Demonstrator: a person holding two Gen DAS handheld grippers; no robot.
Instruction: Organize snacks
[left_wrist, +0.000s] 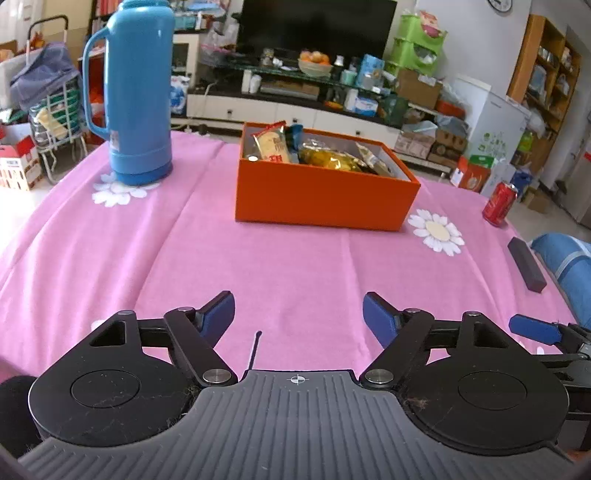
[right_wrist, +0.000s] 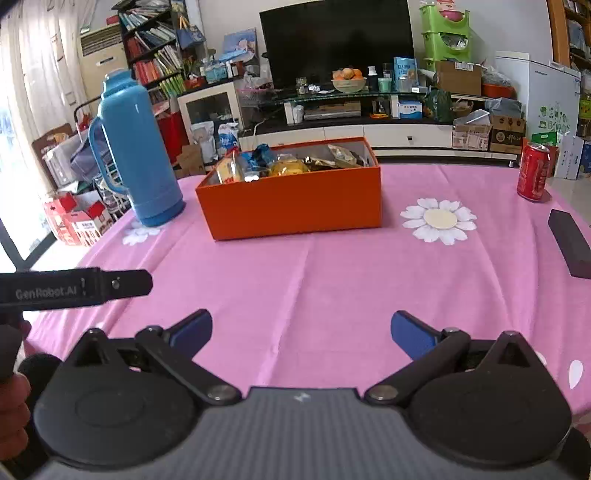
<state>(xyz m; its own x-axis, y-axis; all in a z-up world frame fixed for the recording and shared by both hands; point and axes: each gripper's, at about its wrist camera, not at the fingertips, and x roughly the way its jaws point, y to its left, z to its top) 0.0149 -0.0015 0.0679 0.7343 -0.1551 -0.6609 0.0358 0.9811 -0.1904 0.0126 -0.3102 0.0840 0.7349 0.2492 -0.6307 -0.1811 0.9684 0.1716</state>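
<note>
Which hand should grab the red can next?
Probably the right. The can stands at the table's right edge, right of the orange box, on the right gripper's side. The left gripper would have to cross over. Both are open and empty.

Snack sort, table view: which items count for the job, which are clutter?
Job:
- orange cardboard box
- packaged snacks inside it

Lying about:
- tall blue plastic thermos
- red soda can
- dark rectangular block
- pink daisy-print tablecloth
</note>
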